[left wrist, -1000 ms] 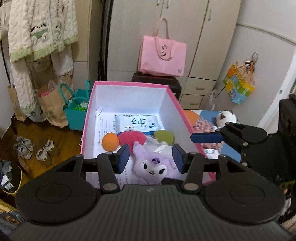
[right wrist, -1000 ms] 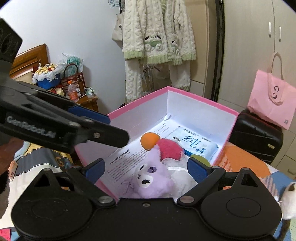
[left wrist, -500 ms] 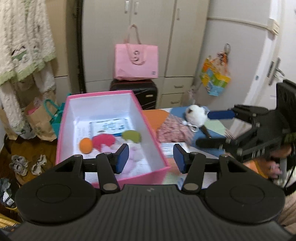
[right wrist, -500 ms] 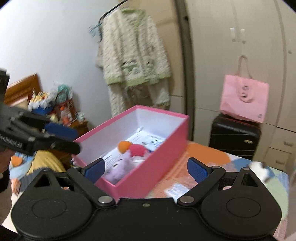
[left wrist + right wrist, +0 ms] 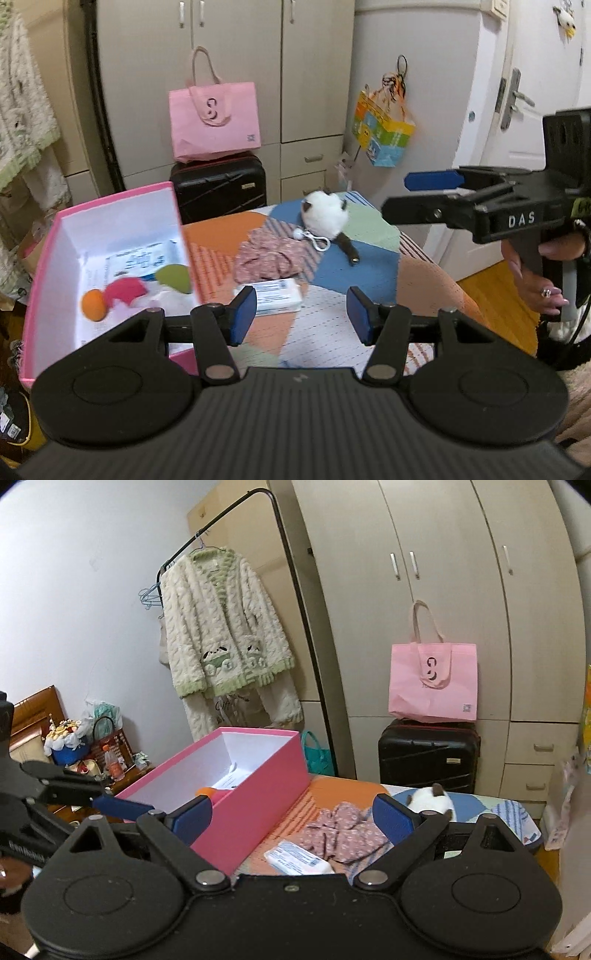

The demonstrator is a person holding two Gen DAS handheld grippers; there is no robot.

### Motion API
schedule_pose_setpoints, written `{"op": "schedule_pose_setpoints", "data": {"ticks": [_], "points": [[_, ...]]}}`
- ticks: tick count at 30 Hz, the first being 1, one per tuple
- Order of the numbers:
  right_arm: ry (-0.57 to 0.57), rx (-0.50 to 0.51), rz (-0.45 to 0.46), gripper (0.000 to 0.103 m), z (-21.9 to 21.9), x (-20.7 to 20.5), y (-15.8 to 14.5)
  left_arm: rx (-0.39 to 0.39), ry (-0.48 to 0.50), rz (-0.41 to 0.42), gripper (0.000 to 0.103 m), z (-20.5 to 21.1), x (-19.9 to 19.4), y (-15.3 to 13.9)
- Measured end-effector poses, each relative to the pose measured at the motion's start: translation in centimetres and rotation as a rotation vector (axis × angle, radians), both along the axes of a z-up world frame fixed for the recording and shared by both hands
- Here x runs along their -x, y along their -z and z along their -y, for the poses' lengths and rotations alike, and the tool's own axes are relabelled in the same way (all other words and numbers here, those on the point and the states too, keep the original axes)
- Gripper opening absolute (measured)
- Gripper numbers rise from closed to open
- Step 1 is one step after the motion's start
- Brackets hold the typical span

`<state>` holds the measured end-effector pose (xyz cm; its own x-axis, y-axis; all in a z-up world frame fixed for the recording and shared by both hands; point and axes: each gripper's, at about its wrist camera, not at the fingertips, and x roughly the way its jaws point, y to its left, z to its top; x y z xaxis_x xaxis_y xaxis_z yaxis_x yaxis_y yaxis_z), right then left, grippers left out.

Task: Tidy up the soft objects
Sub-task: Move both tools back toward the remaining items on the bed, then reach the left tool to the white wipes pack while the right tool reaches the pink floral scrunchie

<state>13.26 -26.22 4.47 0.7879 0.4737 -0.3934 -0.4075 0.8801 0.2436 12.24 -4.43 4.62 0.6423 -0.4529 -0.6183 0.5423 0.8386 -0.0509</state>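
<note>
Listing the lot as it stands, part sorted.

Stowed: pink box point(image 5: 44, 266), lid off, at the left end of the patchwork cover point(image 5: 354, 266). Inside it, an orange ball point(image 5: 94, 304), a red-pink puff point(image 5: 125, 290), a green pad point(image 5: 173, 277) and a flat white packet point(image 5: 142, 258) against the far wall. Something pale lies at the near end, too blurred to name.

Outstanding: white plush cat point(image 5: 327, 214) with brown ears and a keyring clip, lying on the cover well apart from the box; floral pink cloth point(image 5: 271, 256), crumpled, between the cat and the box; small tissue pack point(image 5: 275, 297), just beside the cloth on its near side. All three rest outside the box.

Tools: left gripper point(image 5: 299, 314), fingers spread wide, holding nothing, hanging above the cover with the tissue pack showing past its left finger. Right gripper point(image 5: 291, 816), likewise wide apart and empty, held off to the right of the cover, its view taking in the cloth and the pack between its fingers.

Estimate: roughly half done; three pieces appear left to gather. The cloth or the pack looks the handiest next pick.
</note>
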Motion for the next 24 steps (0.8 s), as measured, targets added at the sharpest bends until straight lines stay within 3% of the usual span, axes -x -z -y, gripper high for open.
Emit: {"op": "schedule_pose_setpoints", "data": {"ticks": [7,10,14,17,24], "points": [[-0.008,-0.007,0.054,0.096,1.7,-1.0,1.8,-0.063,-0.051,0.023,0.056,4.7,-1.4,3.5],[-0.016,-0.006,0.053,0.094,2.0,-1.9,2.8,-0.056,-0.09,0.034,0.062,5.5,-2.5,5.1],[-0.052,-0.003,0.021,0.092,2.1,-3.9,4.2,-0.056,-0.15,0.029,0.062,6.4,-4.3,6.9],[-0.15,-0.041,-0.035,0.089,2.5,-6.2,5.6,-0.063,-0.153,0.024,0.062,7.5,-5.5,7.5],[-0.193,-0.043,-0.104,0.089,2.6,-10.3,7.8,-0.075,-0.212,0.03,0.064,8.4,-8.1,9.2]]}}
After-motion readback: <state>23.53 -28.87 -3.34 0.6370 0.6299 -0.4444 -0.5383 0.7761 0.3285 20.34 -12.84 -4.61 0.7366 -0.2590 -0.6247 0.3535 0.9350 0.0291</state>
